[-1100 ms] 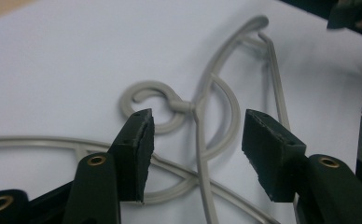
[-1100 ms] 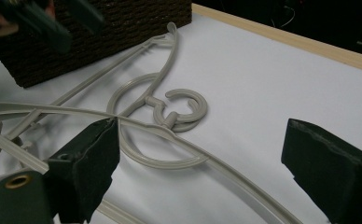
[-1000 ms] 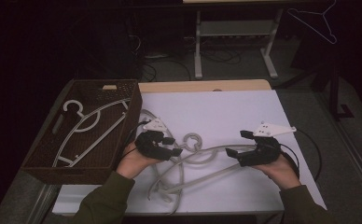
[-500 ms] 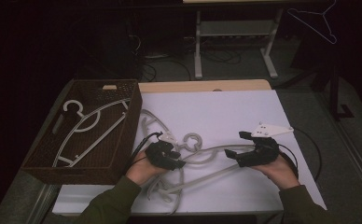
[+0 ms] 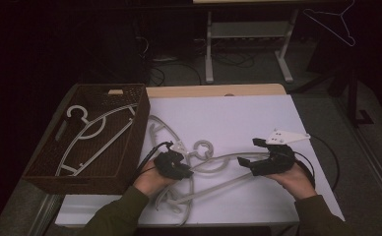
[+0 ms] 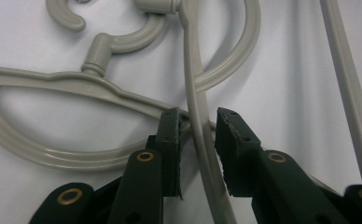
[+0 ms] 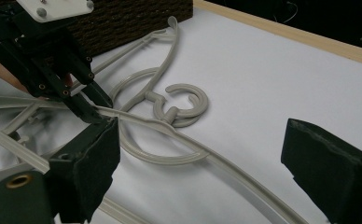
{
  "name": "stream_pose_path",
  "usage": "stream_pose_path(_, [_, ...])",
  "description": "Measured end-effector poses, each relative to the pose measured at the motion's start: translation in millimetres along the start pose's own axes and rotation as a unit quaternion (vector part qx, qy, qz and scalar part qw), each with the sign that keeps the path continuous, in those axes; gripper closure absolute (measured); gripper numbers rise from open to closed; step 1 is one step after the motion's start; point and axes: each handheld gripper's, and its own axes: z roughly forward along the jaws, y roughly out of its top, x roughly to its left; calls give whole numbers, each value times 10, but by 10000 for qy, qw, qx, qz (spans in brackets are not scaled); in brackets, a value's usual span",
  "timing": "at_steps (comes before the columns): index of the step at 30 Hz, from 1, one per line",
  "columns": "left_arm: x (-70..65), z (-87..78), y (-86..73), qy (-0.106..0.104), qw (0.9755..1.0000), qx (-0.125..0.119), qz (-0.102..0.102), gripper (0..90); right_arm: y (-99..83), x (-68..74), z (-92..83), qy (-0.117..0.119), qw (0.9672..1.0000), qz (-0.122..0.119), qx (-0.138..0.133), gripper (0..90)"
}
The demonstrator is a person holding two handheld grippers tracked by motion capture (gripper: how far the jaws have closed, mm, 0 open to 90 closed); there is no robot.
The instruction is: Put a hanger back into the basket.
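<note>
High view: bench under a white sheet, brown basket at 9 o'clock with 2 pale hangers lying in it. Tangle of grey hangers lies on the bench between the 2 hands, just right of the basket, hooks pointing to 12 o'clock. Left gripper sits low on the tangle's left part, at 7 o'clock of the sheet. Right gripper at 4 o'clock, over the long bar's right end, grey plate on top.

Left gripper view: left gripper has 1 thin hanger bar running up between its fingers. Fingers have just been closing, narrow gap remains, pads not yet pressing the bar. A 2nd hanger's hook neck lies at 10 o'clock, another bar at 2 o'clock.

Right gripper view: right gripper fingers wide apart, nothing clamped. Long curved hanger arm runs through the gap on the bench, not touched by the pads as far as seen. A hook lies at 12 o'clock of the gap. Left gripper at 10 o'clock, tips down on the tangle, basket behind it.
</note>
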Motion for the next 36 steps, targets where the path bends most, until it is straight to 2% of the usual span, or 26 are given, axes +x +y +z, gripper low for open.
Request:
stream_pose_path(1, [-8,11,2,-14,9999,97,55,728,0,0,1,5,10000,1,9,110])
stream_pose_path(3, [-21,10,7,95,9997,160,136,735,0,1,2,8,10000,-2,7,110])
stream_pose_path(4, [-7,12,2,86,9998,179,98,770,1,1,0,7,10000,-10,7,110])
stream_pose_path(8, [-11,11,5,101,9998,180,75,774,0,1,1,7,10000,-8,4,111])
stream_pose_path(9, [-16,16,5,110,9998,139,-9,782,1,1,0,6,10000,-6,5,112])
stream_pose_path(12, [-11,7,6,150,9998,113,-85,799,0,-1,-1,4,10000,-2,1,112])
stream_pose_path(13, [7,-10,3,127,9998,46,-127,817,-1,-5,-4,5,10000,-6,1,113])
stream_pose_path(18, [16,-44,4,65,9998,8,-209,821,-1,-8,-6,3,10000,0,-8,113])
stream_pose_path(23, [-7,-122,31,100,9993,-258,-261,824,1,-9,-9,3,10000,-34,-31,113])
stream_pose_path(27, [6,-233,66,234,9991,-342,-110,826,0,1,-12,8,10000,12,-9,113])
stream_pose_path(30, [6,-299,87,351,9983,-466,-92,826,4,2,-13,17,10000,10,-41,113])
stream_pose_path(31, [-5,-312,93,371,9976,-555,-167,826,4,2,-13,17,10000,10,-41,113])
stream_pose_path(32, [4,-341,100,392,9978,-529,-114,827,6,5,-18,24,10000,15,-47,113])
stream_pose_path(36, [14,-456,134,469,9962,-709,-180,828,26,18,-49,11,9999,12,-118,113])
